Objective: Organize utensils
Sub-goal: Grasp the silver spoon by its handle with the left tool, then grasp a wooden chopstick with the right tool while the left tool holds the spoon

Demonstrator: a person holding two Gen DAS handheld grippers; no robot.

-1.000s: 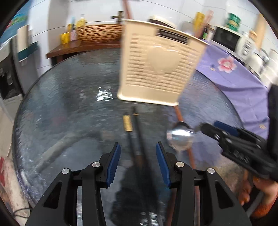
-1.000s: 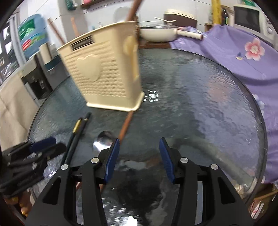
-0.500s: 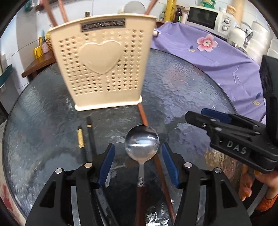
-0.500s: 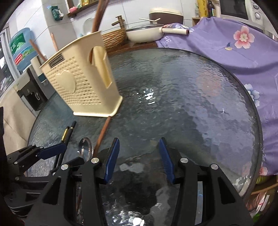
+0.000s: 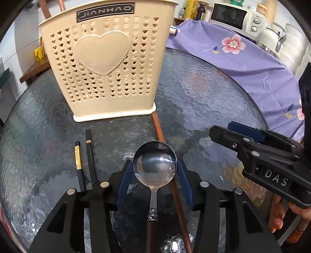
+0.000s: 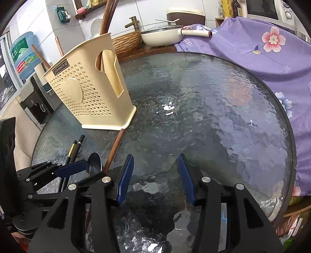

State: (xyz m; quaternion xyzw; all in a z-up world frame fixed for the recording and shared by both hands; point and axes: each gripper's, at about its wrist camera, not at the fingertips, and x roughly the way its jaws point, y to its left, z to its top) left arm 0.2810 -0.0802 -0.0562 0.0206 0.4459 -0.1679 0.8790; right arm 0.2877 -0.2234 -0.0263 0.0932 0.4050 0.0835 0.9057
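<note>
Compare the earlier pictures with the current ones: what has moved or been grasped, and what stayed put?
The left gripper swung from over the black chopsticks to the spoon, whose bowl now sits between its open fingers, not yet clamped. The right gripper stayed open and empty. The cream holder, brown stick and chopsticks lie unmoved on the glass table.

I work at a round, dark textured-glass table (image 6: 213,109); a purple floral cloth (image 6: 272,50) drapes beside it, white tiled walls (image 6: 147,11) behind me, a white microwave (image 5: 233,17) beyond.
</note>
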